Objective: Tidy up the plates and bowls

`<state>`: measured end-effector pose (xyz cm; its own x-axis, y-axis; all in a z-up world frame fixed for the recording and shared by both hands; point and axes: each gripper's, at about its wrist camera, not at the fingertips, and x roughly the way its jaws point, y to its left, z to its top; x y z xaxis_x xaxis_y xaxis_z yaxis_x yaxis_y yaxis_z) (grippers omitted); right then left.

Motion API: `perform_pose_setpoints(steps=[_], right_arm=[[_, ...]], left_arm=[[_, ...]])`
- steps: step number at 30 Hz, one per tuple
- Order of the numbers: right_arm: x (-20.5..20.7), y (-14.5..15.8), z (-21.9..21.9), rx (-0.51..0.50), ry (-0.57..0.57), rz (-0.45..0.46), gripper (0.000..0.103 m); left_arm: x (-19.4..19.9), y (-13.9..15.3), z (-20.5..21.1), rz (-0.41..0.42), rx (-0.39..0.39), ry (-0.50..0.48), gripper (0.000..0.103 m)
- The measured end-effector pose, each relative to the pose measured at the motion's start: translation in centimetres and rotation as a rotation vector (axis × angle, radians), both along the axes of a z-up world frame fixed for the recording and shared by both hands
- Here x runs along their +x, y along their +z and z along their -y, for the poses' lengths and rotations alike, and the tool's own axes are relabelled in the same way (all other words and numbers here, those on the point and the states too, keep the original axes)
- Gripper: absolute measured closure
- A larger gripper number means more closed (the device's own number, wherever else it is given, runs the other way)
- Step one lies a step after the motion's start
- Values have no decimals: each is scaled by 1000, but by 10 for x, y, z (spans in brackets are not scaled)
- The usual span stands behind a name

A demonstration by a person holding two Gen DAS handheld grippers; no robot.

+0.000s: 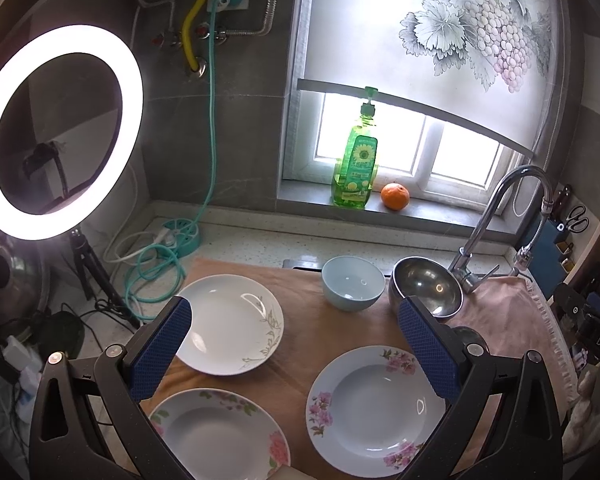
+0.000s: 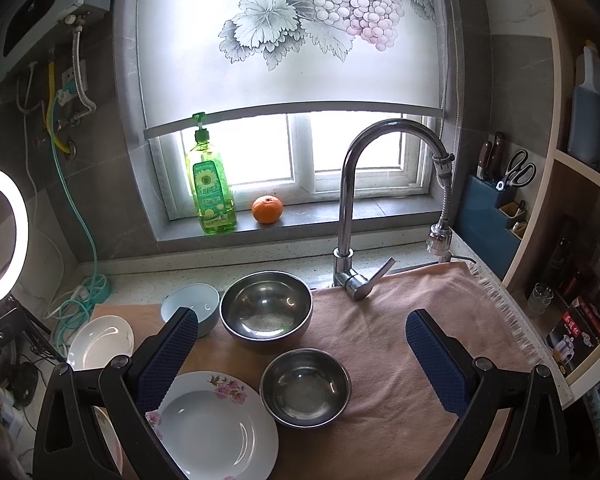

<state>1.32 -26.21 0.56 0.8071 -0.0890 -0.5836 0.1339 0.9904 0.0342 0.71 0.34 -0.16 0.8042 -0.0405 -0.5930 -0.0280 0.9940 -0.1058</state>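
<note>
While both tools hover above the desk [image 1: 300,332] with nothing between their jaws, you are at the very start: every dish lies separate on the tan cloth, none stacked.

From the left wrist, your left gripper [image 1: 296,344] stands with its jaws spread wide and empty, framing the plates. The white leaf-pattern plate [image 1: 230,324] sits at about 10 o'clock, partly behind the left finger. The pink-flowered plate [image 1: 376,404] lies at 5 o'clock, and a second floral plate [image 1: 220,436] at 7 o'clock, near it but apart. At 12 o'clock the pale blue bowl [image 1: 352,282] stands just beside the large steel bowl [image 1: 426,286]. All three plates are shallow and glossy with raised rims, so they look likely to nest well; I judge that the wide jaws suit pinching a rim.

From the right wrist, your right gripper [image 2: 302,354] is likewise wide apart and carries nothing. The small steel bowl [image 2: 306,388] sits directly between the fingers at 6 o'clock, touching or nearly touching the pink-flowered plate at 8 o'clock. The large steel bowl is at 11 o'clock, with the blue bowl against its left side. The small one should drop inside the large.
</note>
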Motion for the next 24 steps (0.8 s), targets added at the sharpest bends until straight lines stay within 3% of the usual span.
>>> perform_pose_setpoints(steps=[24], right_arm=[[9,-19,-3,12,30,-51,1]], left_arm=[[11,-15,-6,-63,-21,-13,1]])
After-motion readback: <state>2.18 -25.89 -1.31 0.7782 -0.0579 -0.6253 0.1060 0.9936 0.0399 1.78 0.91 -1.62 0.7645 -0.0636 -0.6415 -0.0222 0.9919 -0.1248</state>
